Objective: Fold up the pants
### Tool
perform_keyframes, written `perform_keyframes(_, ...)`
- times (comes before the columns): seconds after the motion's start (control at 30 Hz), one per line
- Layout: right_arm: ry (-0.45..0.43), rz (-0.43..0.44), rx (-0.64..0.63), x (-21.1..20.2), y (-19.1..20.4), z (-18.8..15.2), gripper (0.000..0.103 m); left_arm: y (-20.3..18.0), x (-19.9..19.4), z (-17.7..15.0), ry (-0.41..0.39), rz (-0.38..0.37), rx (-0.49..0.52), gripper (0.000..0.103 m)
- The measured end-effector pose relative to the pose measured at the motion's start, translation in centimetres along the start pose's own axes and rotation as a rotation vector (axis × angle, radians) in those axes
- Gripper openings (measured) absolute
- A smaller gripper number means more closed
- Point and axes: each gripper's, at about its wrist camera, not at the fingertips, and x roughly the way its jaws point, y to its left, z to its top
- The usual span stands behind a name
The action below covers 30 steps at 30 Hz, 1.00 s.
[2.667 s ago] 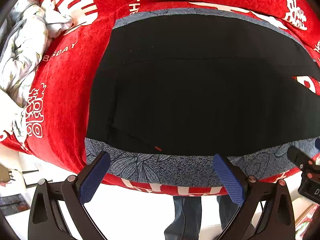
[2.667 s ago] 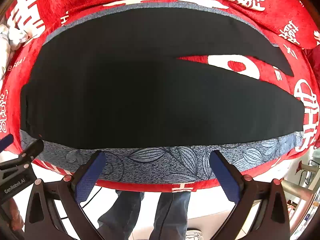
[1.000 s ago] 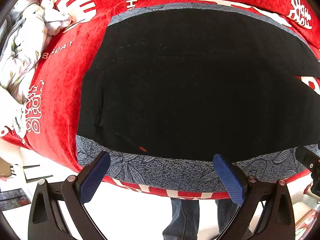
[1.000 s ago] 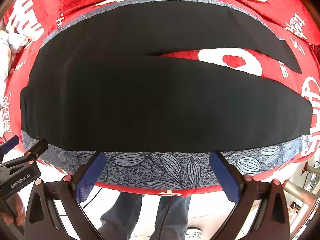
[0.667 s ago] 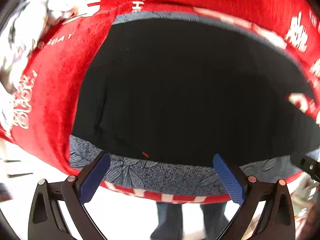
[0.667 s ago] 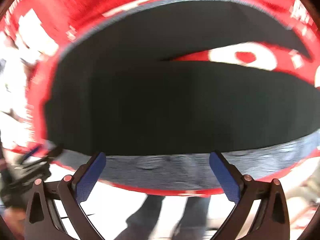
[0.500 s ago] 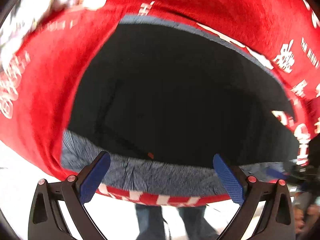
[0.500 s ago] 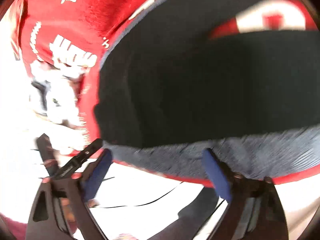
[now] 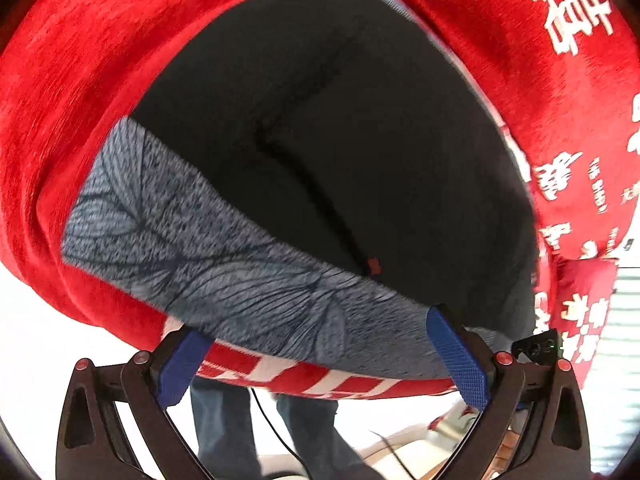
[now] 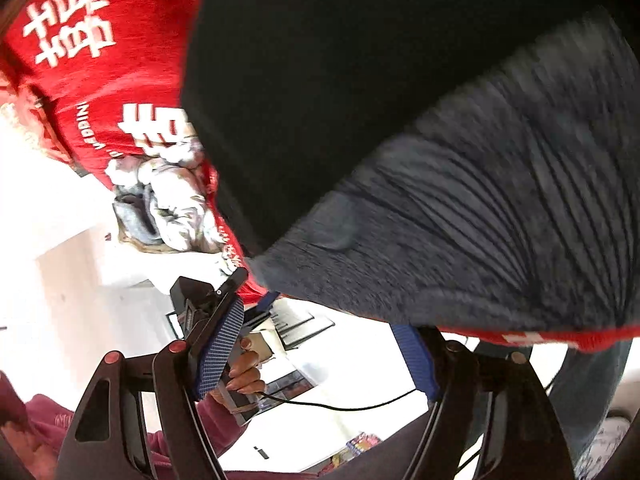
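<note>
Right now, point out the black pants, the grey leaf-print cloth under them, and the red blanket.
black pants (image 9: 360, 140), left wrist view, middle of the fabric.
grey leaf-print cloth (image 9: 224, 264), left wrist view, near strip.
red blanket (image 9: 80, 80), left wrist view, left side.

Both left tongs (image 9: 322, 356) and right tongs (image 10: 316, 354) gape wide, empty.

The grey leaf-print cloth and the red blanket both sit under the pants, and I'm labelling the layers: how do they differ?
The grey leaf-print cloth is bluish grey with dark leaf outlines; the red blanket is bright red with white characters. The grey cloth lies directly under the black pants and shows only as a border around them; the red blanket lies beneath that and spreads well beyond it. Both are flat fabric layers that reach the near edge.
</note>
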Motion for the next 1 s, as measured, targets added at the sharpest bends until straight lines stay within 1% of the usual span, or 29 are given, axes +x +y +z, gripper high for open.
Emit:
perform_keyframes(0.07, -0.034, 0.034, -0.024, -0.5, 0.7, 0.3, 0.079, -0.2, 0.0, 0.3, -0.013, -0.021, -0.004, 0.103)
perform_keyframes(0.1, -0.045, 0.048, -0.025, -0.6, 0.8, 0.4, 0.079, -0.2, 0.2, 0.4, -0.011, -0.019, -0.010, 0.103)
perform_keyframes(0.2, -0.055, 0.050, -0.004, -0.4, -0.2, 0.5, 0.078, -0.6, 0.6, 0.5, -0.020, 0.000, 0.002, 0.102)
perform_keyframes(0.23, -0.062, 0.061, 0.008, -0.4, -0.5, 0.4, 0.078, -0.8, 0.5, 0.4, -0.023, 0.020, 0.008, 0.099)
perform_keyframes(0.27, -0.077, 0.066, 0.028, -0.6, -0.6, 0.3, 0.076, -1.1, 0.8, 0.6, -0.022, 0.041, 0.009, 0.092)
perform_keyframes(0.3, -0.091, 0.063, 0.047, -0.8, -0.5, 0.0, 0.073, -1.3, 0.9, 0.6, -0.020, 0.061, 0.006, 0.082)
perform_keyframes(0.33, -0.107, 0.053, 0.059, -1.0, -0.2, -0.2, 0.057, -1.1, 0.9, 0.7, -0.019, 0.074, 0.002, 0.076)
perform_keyframes(0.37, -0.125, 0.041, 0.072, -1.5, -0.3, -0.4, 0.034, -0.7, 0.5, 0.8, -0.015, 0.085, 0.004, 0.063)
perform_keyframes(0.4, -0.145, 0.033, 0.089, -1.9, -0.3, -0.5, 0.022, -0.6, 0.3, 1.0, -0.005, 0.083, 0.014, 0.053)
perform_keyframes(0.43, -0.168, 0.030, 0.104, -2.4, -0.3, -0.6, 0.011, -0.1, -0.1, 1.0, 0.002, 0.075, 0.021, 0.047)
perform_keyframes(0.47, -0.176, 0.025, 0.105, -2.6, 0.0, -0.6, 0.011, 0.1, -0.3, 1.2, 0.011, 0.057, 0.020, 0.040)
perform_keyframes(0.5, -0.178, 0.004, 0.084, -2.7, 0.8, -0.6, 0.011, 0.1, -0.7, 1.6, 0.016, 0.044, 0.018, 0.036)
perform_keyframes(0.57, -0.175, -0.011, 0.042, -3.1, 2.3, -0.3, 0.011, -0.3, -1.6, 2.1, 0.011, 0.039, 0.027, 0.036)
perform_keyframes(0.63, -0.171, 0.002, 0.013, -3.7, 4.1, 0.4, 0.011, -1.5, -2.8, 2.7, -0.005, 0.037, 0.046, 0.036)
perform_keyframes(0.67, -0.167, 0.002, -0.002, -3.9, 5.0, 0.8, 0.011, -2.5, -3.5, 3.1, -0.019, 0.033, 0.056, 0.036)
perform_keyframes(0.77, -0.151, 0.011, -0.087, -5.0, 9.2, 3.2, 0.011, -5.5, -5.3, 5.1, -0.081, 0.032, 0.080, 0.036)
perform_keyframes(0.87, -0.148, 0.029, -0.168, -6.0, 13.4, 7.4, 0.011, -9.4, -6.4, 8.6, -0.167, 0.014, 0.114, 0.036)
perform_keyframes(0.9, -0.148, 0.031, -0.191, -6.4, 15.1, 9.7, 0.011, -10.9, -6.4, 10.3, -0.198, 0.014, 0.138, 0.036)
perform_keyframes(0.93, -0.146, 0.023, -0.207, -6.5, 16.1, 11.3, 0.011, -11.8, -6.2, 11.6, -0.218, 0.024, 0.159, 0.036)
perform_keyframes(1.0, -0.118, -0.023, -0.246, -6.2, 17.9, 15.3, 0.011, -13.8, -5.1, 15.0, -0.264, 0.091, 0.212, 0.036)
